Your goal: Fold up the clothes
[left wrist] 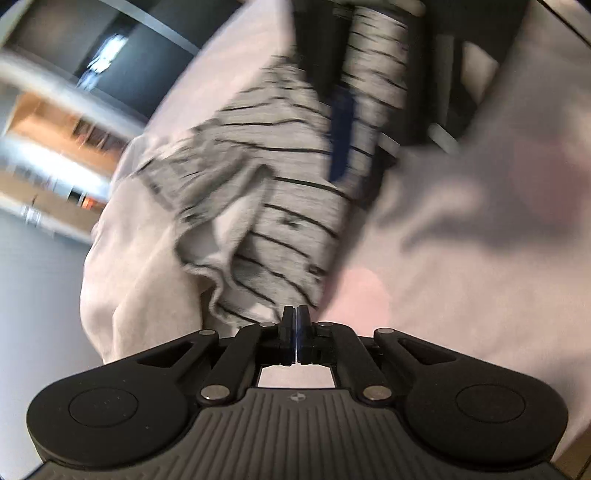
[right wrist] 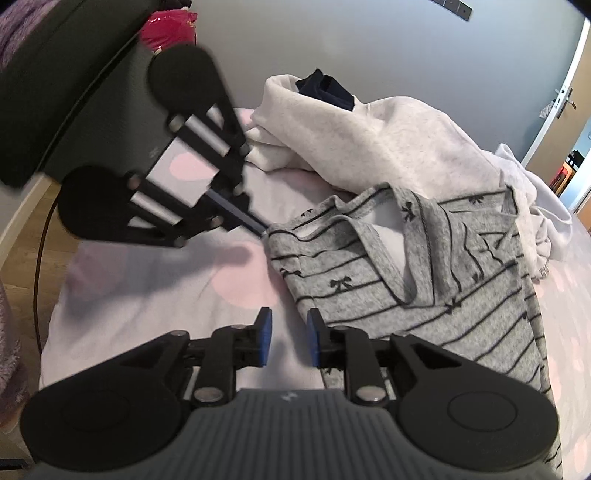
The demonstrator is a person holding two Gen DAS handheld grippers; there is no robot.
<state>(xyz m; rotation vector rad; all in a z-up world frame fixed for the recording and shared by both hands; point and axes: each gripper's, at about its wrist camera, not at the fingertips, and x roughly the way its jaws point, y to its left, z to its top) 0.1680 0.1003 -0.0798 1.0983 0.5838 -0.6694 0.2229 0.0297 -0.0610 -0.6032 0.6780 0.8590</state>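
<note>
Holding my left tool (left wrist: 296,314) pressed together on an edge of the grey striped top (left wrist: 280,206), the blue pads meeting with cloth pinched at their tip; my left-wrist view is motion-blurred, so finer detail of the grip is unclear; seen from my right wrist, that same left tool (right wrist: 260,229) reaches in from the upper left, tilted downward, its closed tip touching the top's near corner on the bed; my right tool (right wrist: 289,334) sits low over the bedsheet (right wrist: 147,273), level and pointing forward, its two fingers (right wrist: 265,328) apart with nothing between them; the right finger stands just beside the hem of the grey striped top (right wrist: 424,291); item: top, grey with thin dark stripes and small bow prints, lying crumpled on the bed with its neckline folded open; item: pale grey sweatshirt (right wrist: 388,136), heaped behind the top and touching it; item: dark navy garment (right wrist: 325,86), tucked into the top of that heap; item: bedsheet, pale with pink spots; item: red bag (right wrist: 168,27), far back at the upper left.
</note>
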